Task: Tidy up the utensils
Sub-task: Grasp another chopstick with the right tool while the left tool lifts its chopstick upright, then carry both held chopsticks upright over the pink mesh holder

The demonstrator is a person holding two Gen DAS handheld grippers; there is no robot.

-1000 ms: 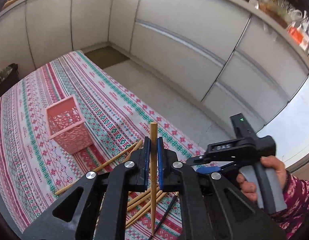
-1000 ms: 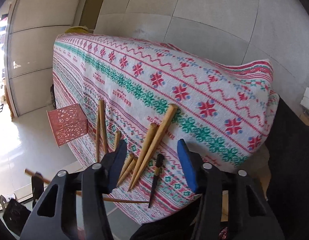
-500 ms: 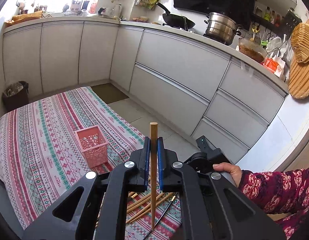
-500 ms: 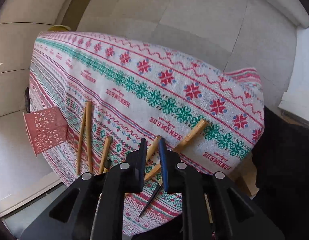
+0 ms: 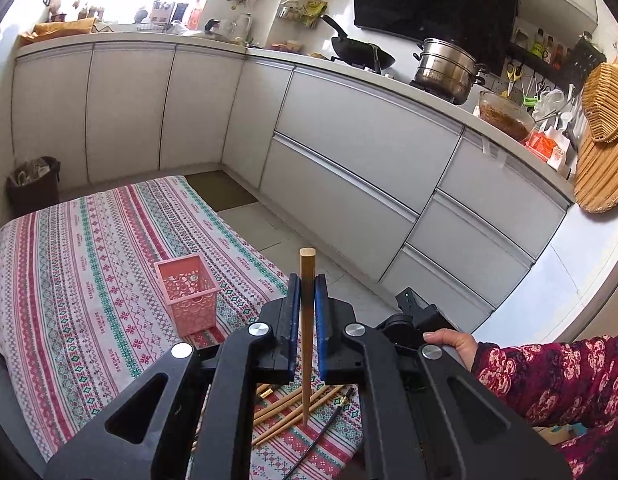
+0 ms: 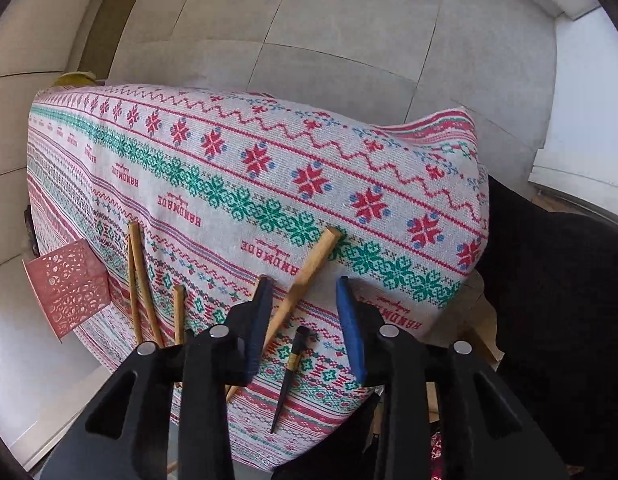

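Note:
My left gripper (image 5: 307, 304) is shut on a wooden chopstick (image 5: 307, 264) that stands upright between its blue pads, above the table. A pink perforated basket (image 5: 187, 294) stands on the patterned cloth to its left. In the right wrist view my right gripper (image 6: 305, 300) points down over the cloth and its jaws are opening. A wooden chopstick (image 6: 311, 270) and a black chopstick (image 6: 293, 364) lie on the cloth between them, untouched by the pads. More wooden chopsticks (image 6: 139, 276) lie beside the basket (image 6: 69, 288).
The cloth-covered table (image 5: 89, 280) ends close in front of both grippers, with tiled floor (image 6: 349, 40) beyond its edge. Grey kitchen cabinets (image 5: 349, 152) line the far side. A person's hand (image 5: 449, 342) in a floral sleeve holds the right gripper's handle.
The left gripper rose and tilted up with its chopstick, bringing the kitchen counter into view. The right gripper's jaws closed over the lying chopsticks, then opened again; those chopsticks shifted.

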